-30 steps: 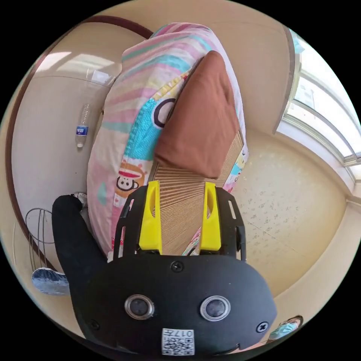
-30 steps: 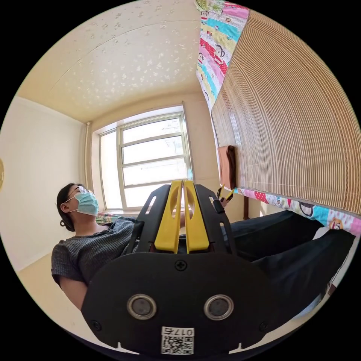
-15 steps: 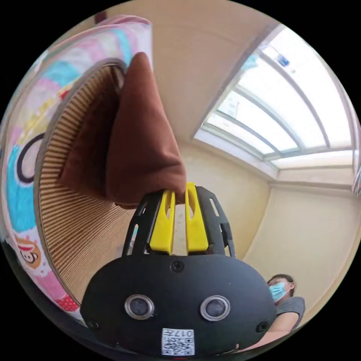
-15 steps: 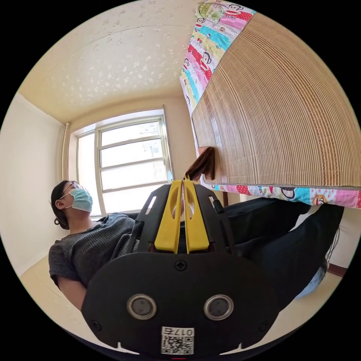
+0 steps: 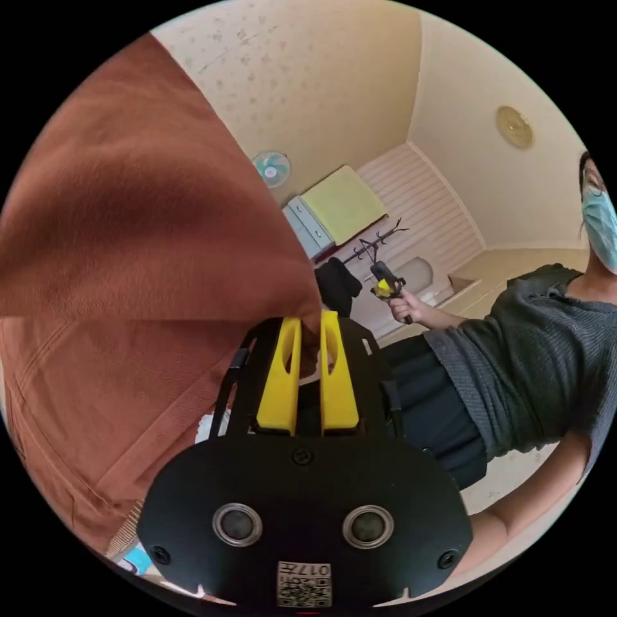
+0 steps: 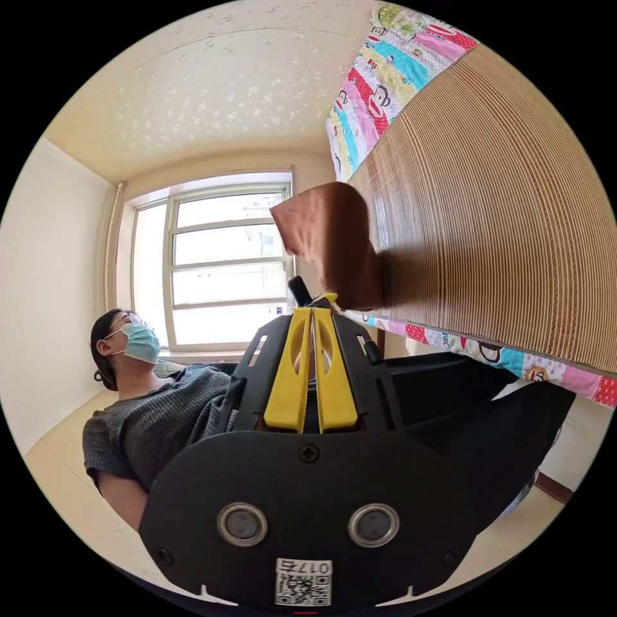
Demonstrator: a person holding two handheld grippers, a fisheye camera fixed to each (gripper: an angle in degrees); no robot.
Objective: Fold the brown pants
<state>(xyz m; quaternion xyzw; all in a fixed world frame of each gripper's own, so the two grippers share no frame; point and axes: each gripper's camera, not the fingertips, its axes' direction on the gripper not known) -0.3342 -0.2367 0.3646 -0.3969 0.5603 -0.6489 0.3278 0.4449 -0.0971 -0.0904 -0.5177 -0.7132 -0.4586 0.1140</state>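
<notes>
Between the left gripper's [image 5: 310,321] pressed-together yellow jaws, a corner of the brown pants [image 5: 128,257] is pinched, lifted off the bamboo mat [image 6: 501,212]. Nearby, the right gripper [image 6: 312,315] is closed, empty. No writing is legible.

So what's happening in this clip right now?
A person is working on the brown pants with two handheld grippers. The left gripper is shut on a corner of the pants and holds them lifted off the bamboo mat. The right gripper is shut and holds nothing, away from the fabric.
</notes>
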